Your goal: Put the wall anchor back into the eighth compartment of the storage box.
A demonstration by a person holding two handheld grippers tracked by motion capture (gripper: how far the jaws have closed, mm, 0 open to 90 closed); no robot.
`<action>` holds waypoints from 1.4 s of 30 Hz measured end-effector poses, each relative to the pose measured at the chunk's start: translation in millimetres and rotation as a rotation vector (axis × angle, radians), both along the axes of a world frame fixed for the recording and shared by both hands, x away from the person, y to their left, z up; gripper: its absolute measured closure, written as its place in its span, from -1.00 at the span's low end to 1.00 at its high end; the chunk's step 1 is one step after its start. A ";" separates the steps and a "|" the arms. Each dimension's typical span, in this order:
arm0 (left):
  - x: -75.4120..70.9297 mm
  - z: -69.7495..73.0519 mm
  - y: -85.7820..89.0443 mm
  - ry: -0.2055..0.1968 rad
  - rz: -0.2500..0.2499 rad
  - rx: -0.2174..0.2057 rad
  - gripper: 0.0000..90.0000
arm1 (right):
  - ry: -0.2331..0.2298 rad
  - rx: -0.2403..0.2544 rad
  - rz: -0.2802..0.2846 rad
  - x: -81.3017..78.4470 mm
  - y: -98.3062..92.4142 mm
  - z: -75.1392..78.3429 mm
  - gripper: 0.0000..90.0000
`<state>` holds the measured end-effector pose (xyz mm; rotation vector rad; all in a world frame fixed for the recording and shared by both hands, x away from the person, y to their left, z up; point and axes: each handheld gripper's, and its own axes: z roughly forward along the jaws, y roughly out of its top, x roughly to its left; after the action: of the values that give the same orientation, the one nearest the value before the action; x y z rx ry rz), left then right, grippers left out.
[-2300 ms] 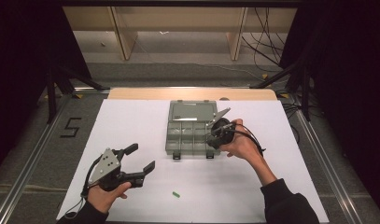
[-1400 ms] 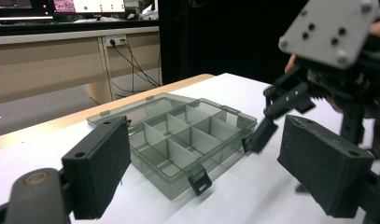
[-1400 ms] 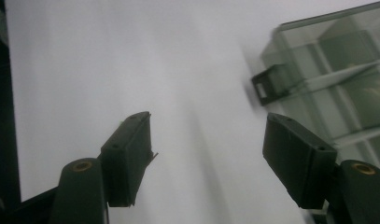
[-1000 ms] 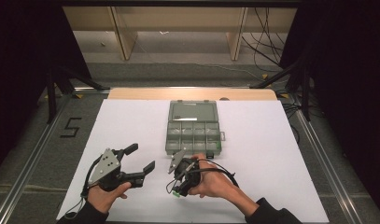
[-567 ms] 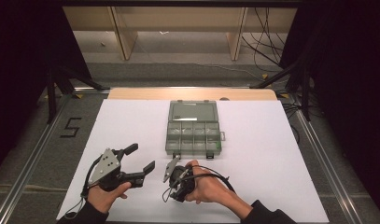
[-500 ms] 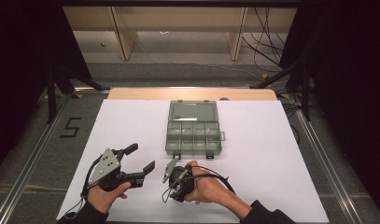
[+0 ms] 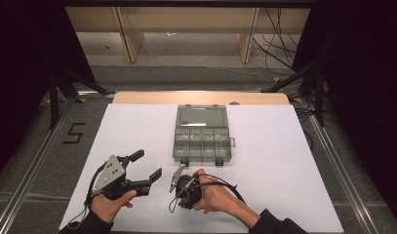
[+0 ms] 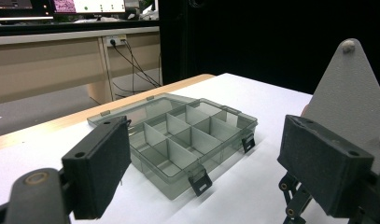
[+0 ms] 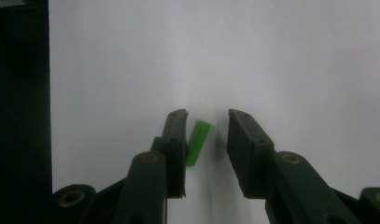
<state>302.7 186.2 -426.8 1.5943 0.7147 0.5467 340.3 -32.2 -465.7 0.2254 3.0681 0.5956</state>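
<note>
A small green plastic piece (image 9: pixel 197 142) lies on the white tabletop between the jaws of my right gripper (image 9: pixel 207 116). It rests against the left jaw, and a gap separates it from the right jaw. These jaws have just been closing around it. In the high view the right gripper (image 7: pixel 176 197) points down at the table's front, its hand covering the piece. My left gripper (image 7: pixel 148 164) hovers to its left, open and holding nothing. A clear grey compartment box (image 7: pixel 175 146) lies open at the table's centre, beyond the left gripper's (image 8: pixel 206 163) wide jaws.
The white sheet (image 7: pixel 284 161) covers the table, with a wooden strip (image 7: pixel 201 97) along its far edge. Wooden shelving and cables stand on the floor behind. The right gripper's grey plate (image 8: pixel 348 93) rises at the right of the left gripper view, close to the box (image 8: pixel 171 175).
My right gripper came from the box to the table's front, lowered over the green piece, and its jaws narrowed. The left gripper stayed put.
</note>
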 end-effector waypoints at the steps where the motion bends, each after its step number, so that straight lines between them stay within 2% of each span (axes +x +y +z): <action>1: 0.0 0.0 0.0 0.000 0.000 0.000 -0.65 | 0.003 -0.002 -0.010 -0.3 0.0 -0.1 0.60; 4: 0.1 0.1 0.0 -0.004 -0.002 0.003 -0.65 | -0.003 -0.004 -0.002 0.3 0.1 0.0 0.69; 10: 0.1 0.1 0.1 -0.004 -0.003 0.004 -0.65 | 0.016 -0.007 0.004 -1.0 0.3 0.0 0.87; 14: 0.0 0.1 0.1 -0.003 -0.001 0.003 -0.65 | 0.005 -0.009 0.018 -1.1 0.5 0.4 0.88; 24: -0.1 0.2 0.3 -0.004 -0.001 0.004 -0.65 | -0.006 0.009 0.011 5.3 -6.2 6.4 0.88; 42: 0.3 0.0 0.2 0.000 0.002 -0.003 -0.65 | -0.034 0.067 -0.068 26.6 -36.3 29.6 0.88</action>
<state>303.0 186.4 -426.8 1.5913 0.7170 0.5465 366.9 -68.4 -436.1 0.3160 2.9976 0.6913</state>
